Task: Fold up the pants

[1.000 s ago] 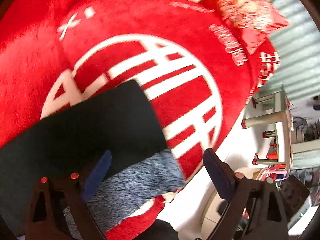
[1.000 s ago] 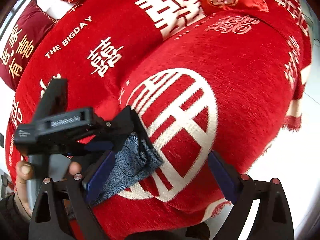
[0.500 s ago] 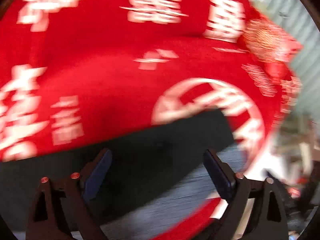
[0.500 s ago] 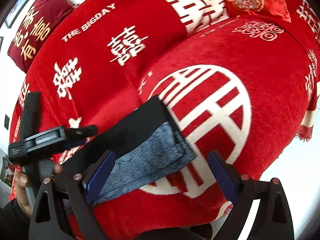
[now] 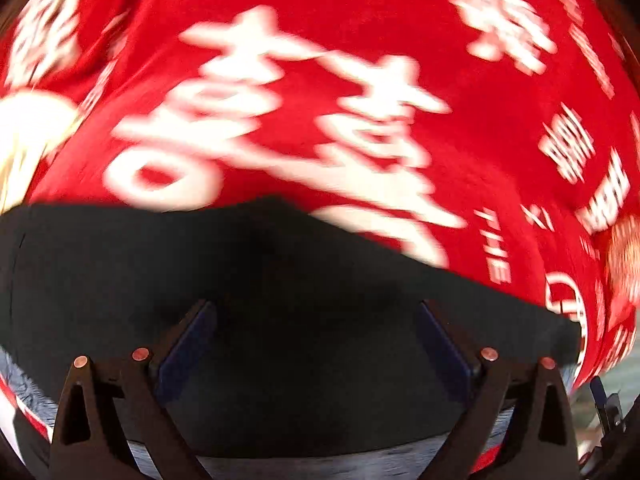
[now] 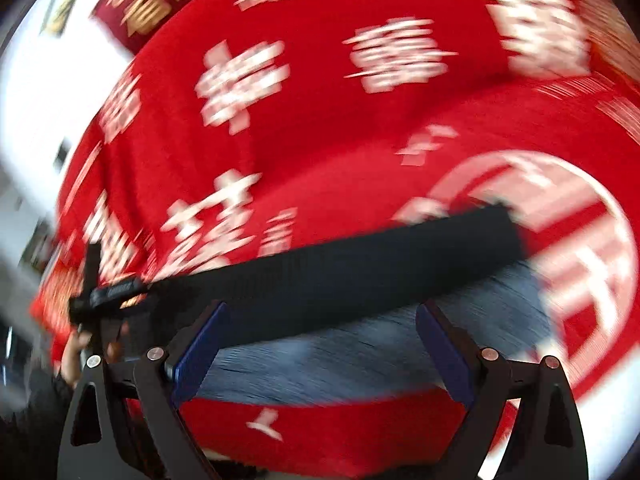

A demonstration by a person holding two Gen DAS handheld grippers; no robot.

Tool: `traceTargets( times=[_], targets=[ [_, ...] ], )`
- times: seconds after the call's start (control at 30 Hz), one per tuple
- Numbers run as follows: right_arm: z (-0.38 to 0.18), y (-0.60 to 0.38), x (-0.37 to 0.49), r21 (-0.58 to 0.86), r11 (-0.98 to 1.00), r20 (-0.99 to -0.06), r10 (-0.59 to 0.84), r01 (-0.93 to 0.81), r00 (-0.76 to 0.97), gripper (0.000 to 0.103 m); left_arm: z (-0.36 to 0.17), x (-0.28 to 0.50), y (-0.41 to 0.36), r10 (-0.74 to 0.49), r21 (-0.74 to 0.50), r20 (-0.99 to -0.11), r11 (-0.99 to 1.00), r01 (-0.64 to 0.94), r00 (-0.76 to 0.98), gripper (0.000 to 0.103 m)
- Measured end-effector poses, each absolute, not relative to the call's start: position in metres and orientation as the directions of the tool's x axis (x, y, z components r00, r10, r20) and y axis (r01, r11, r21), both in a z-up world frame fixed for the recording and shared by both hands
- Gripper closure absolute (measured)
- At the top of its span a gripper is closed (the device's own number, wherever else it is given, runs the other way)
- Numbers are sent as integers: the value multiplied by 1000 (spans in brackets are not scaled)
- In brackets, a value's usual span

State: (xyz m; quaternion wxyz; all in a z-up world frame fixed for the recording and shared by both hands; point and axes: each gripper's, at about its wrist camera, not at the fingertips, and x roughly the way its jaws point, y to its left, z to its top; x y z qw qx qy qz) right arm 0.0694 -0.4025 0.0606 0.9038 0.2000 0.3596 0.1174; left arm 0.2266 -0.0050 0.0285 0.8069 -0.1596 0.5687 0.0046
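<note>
The pants (image 6: 360,280) lie folded on the red bed cover, black outside with a grey-blue inner layer (image 6: 380,356) showing along the near edge. In the left wrist view the black fabric (image 5: 280,300) fills the lower half. My left gripper (image 5: 316,340) is open, its jaws wide apart just above the black cloth, holding nothing. My right gripper (image 6: 320,344) is open and empty above the grey-blue layer. The left gripper also shows in the right wrist view (image 6: 100,300) at the pants' left end. Both views are motion-blurred.
A red cover with white characters (image 6: 360,120) drapes the bed. A dark red cushion (image 6: 160,0) lies at the far left against a white wall. The bed's near edge (image 6: 320,452) runs under my right gripper.
Both grippers have swung left along the pants. The left gripper moved from the grey-blue end to over the black fabric. The pants lie longer and flatter in view. Both stay open.
</note>
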Motion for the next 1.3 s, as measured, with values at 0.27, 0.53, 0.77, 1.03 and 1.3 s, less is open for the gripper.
traceTargets(
  times=[0.27, 0.53, 0.77, 1.03, 1.3],
  targets=[
    [66, -200, 212, 237, 867, -745, 451, -437, 492, 8, 13, 191, -12, -103, -117, -937, 993, -21, 335, 3],
    [4, -59, 285, -26, 829, -923, 196, -559, 332, 8, 13, 166, -12, -50, -33, -931, 998, 53, 361, 2],
    [13, -52, 293, -121, 860, -874, 145, -496, 463, 2, 12, 161, -9, -62, -35, -924, 996, 77, 378, 2],
    [0, -33, 285, 257, 749, -896, 421, -611, 140, 3, 17, 152, 0, -85, -64, -930, 995, 71, 358, 1],
    [7, -23, 294, 284, 769, -864, 464, -573, 196, 18, 16, 143, 0, -70, -44, -928, 996, 79, 365, 1]
  ],
)
